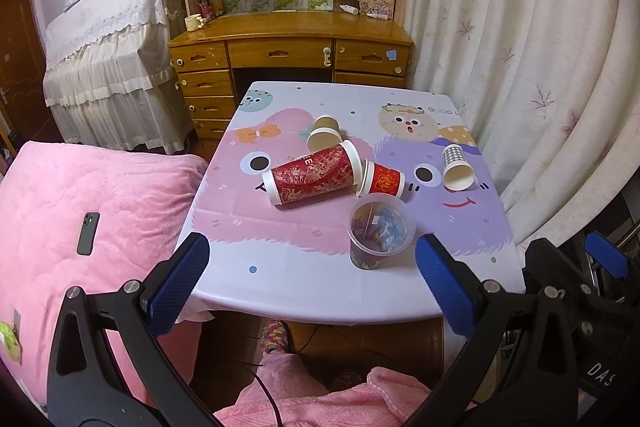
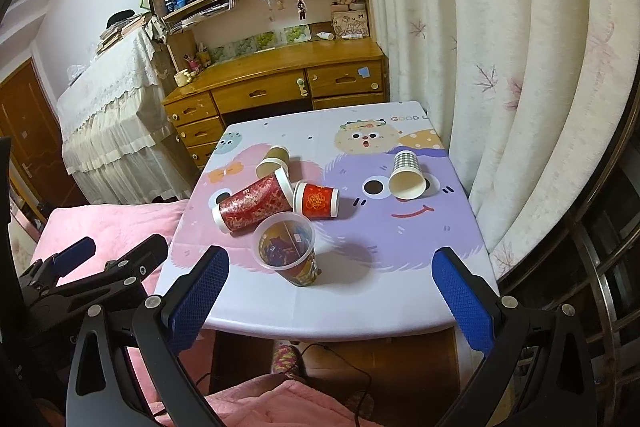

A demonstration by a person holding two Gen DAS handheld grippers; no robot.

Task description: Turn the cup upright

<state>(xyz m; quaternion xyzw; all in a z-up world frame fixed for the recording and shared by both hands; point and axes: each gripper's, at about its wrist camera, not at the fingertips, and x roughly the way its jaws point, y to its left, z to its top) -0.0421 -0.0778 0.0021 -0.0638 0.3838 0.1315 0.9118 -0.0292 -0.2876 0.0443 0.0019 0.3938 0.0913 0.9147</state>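
Note:
Several cups lie on the small table (image 1: 280, 283). A tall red patterned cup (image 1: 314, 173) lies on its side, also in the right wrist view (image 2: 256, 205). A short red cup (image 1: 382, 181) (image 2: 318, 201), a brown cup (image 1: 325, 133) (image 2: 273, 161) and a checked paper cup (image 1: 458, 167) (image 2: 406, 175) lie on their sides too. A clear plastic cup (image 1: 378, 233) (image 2: 288, 251) stands upright near the front. My left gripper (image 1: 312, 275) and right gripper (image 2: 332, 291) are both open and empty, held before the table's front edge.
A pink bed (image 1: 100, 211) with a dark phone (image 1: 87, 233) is to the left. A curtain (image 1: 540, 67) hangs close on the right. A wooden desk (image 1: 292, 43) stands behind the table. The person's knees and a slippered foot (image 1: 274, 335) are below.

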